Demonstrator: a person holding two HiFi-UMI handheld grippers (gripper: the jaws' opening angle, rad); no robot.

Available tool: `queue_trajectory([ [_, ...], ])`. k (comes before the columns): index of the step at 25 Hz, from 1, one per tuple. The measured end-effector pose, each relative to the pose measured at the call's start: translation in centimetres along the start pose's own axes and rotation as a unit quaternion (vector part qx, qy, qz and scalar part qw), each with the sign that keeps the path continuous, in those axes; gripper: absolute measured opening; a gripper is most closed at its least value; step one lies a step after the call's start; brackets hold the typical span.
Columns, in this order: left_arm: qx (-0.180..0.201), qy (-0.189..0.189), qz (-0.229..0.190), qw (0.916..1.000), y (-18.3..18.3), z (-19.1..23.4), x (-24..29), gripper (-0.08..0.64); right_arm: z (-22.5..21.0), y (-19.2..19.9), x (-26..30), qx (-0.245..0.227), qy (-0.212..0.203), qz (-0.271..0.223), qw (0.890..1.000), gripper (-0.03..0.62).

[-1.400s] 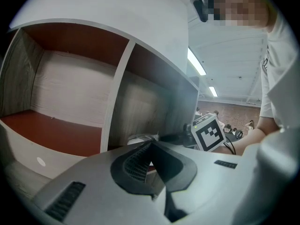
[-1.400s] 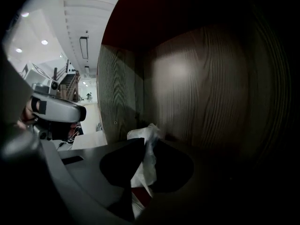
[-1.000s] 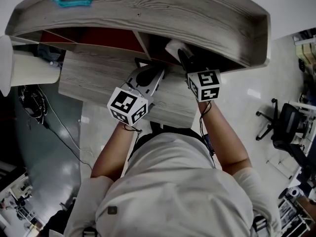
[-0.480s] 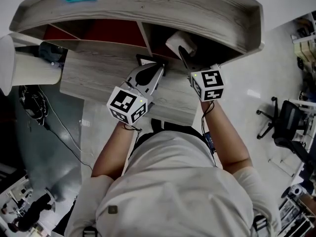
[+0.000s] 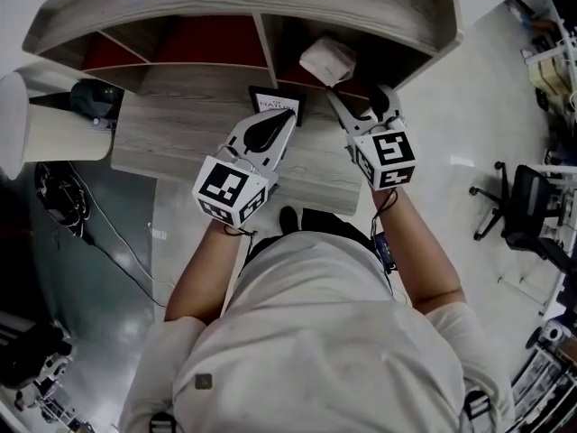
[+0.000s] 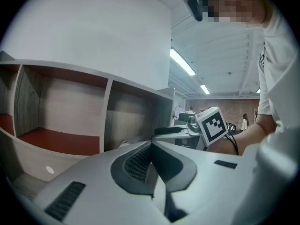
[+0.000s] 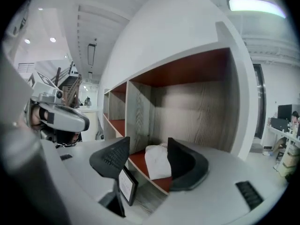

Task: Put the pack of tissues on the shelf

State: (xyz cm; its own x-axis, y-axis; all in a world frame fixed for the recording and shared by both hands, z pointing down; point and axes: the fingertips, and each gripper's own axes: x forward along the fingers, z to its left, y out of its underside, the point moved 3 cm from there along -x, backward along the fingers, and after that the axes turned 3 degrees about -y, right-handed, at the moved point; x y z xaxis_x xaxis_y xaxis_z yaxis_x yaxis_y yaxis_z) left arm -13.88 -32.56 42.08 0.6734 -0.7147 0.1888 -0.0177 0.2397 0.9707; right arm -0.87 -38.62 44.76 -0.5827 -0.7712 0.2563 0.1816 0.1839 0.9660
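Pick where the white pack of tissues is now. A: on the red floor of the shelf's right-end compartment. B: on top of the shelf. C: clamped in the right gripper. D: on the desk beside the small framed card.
A: the white pack of tissues lies in the grey wooden shelf's right-end compartment, with the right gripper open short of it.

- Ceiling strip lights [image 6: 183, 62] give bright, even light.
- Both gripper views bow strongly at the edges, with black corners.
- The shelf [image 5: 270, 7] has shaded compartments; the nearest foreground looks soft.
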Motion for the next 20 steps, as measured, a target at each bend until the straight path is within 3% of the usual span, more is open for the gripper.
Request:
queue_trajectory([
  [7,0.013,0.021,-0.008,0.9997,-0.5,-2.6,-2.9,0.016,3.6,-1.0,-4.9,-0.008,-0.005,-0.015,1.0,0.256],
  [20,0.032,0.051,-0.028,0.9978,-0.7,-7.2,-8.9,0.017,9.9,-0.2,-12.7,-0.024,-0.041,-0.014,0.999,0.103],
])
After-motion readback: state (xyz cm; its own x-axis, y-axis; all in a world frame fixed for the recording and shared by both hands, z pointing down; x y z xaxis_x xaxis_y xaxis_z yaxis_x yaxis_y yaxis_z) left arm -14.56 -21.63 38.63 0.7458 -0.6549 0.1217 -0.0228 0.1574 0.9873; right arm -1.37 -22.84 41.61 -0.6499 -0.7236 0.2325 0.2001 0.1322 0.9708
